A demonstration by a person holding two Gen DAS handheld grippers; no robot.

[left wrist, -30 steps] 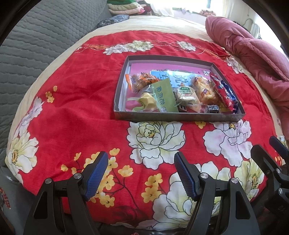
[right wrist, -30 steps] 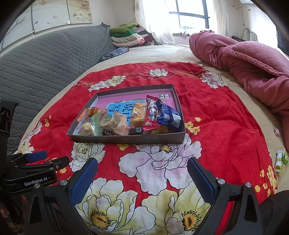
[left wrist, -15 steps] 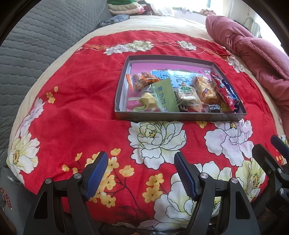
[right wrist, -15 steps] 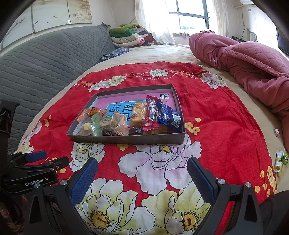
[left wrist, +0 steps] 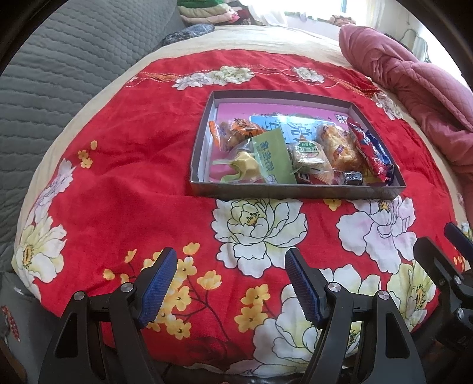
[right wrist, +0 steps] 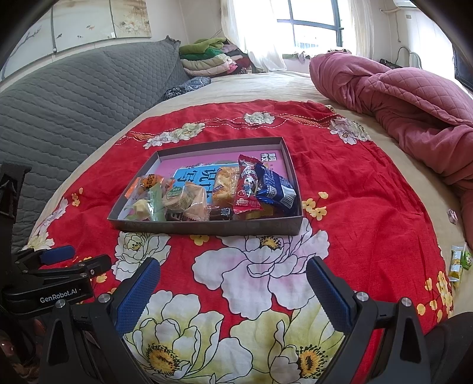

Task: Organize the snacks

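snack tray (left wrist: 295, 193) beyond both tools, well apart

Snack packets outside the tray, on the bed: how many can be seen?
2: a yellow-green packet and a green packet lie touching at the red cloth's right edge, far from the tray. Others may be out of view.

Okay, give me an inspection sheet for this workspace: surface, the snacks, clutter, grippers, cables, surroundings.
Surface: red flowered cloth spread over a beige bed.
Job's things: grey tray holding wrapped snacks, among them a red packet and a blue packet.
Clutter: small loose packets at the cloth's right edge.
Grippers: left gripper and right gripper open, empty, short of the tray.
Cables: nothing seen.
Surroundings: grey quilted headboard, pink quilt, folded blankets, window.
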